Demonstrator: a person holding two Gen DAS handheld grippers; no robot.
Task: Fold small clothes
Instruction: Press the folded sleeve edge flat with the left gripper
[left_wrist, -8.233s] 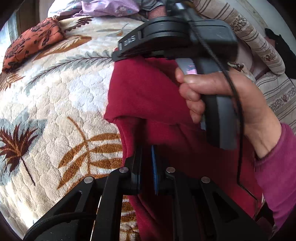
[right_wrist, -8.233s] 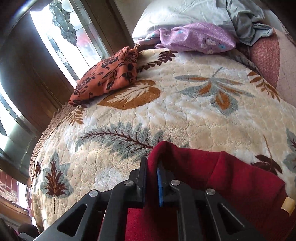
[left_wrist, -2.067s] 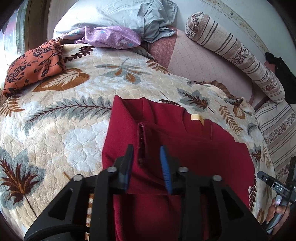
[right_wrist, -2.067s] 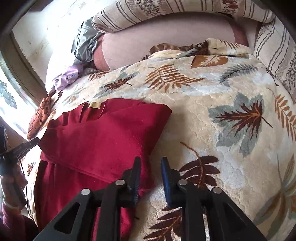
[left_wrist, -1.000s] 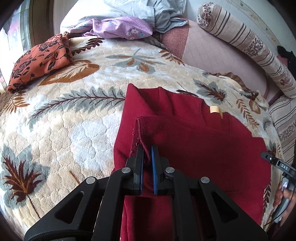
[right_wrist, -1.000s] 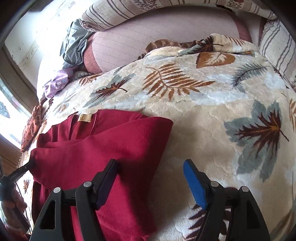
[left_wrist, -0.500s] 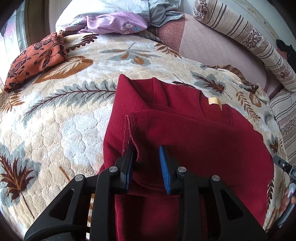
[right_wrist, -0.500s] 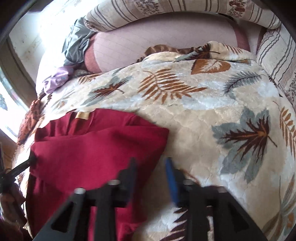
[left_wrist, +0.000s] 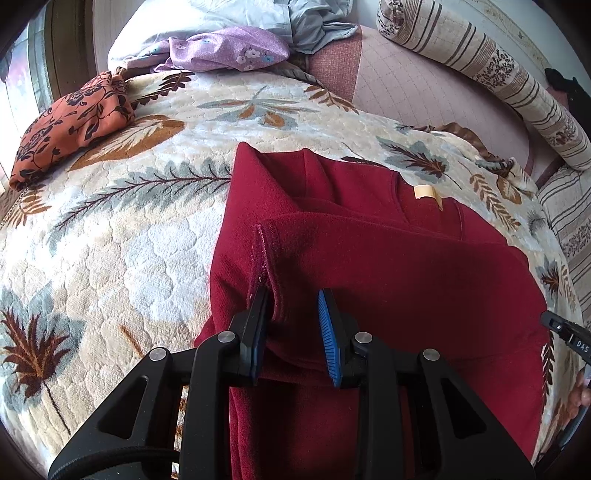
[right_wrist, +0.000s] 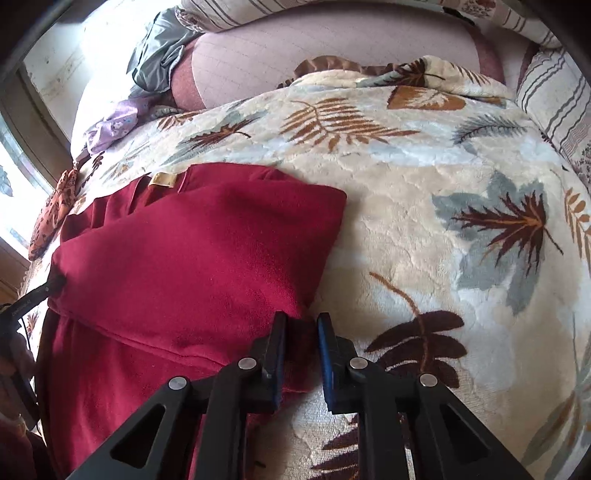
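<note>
We are seeing the left tool now standing apart around the sleeve cuff it was pinching a second ago, so that fold is being released. Our right tool is closing on the red garment at its right edge, fabric between the pads. The garment is lying on the leaf-patterned bed cover, collar label pointing away from us, long axis running toward us.
</note>
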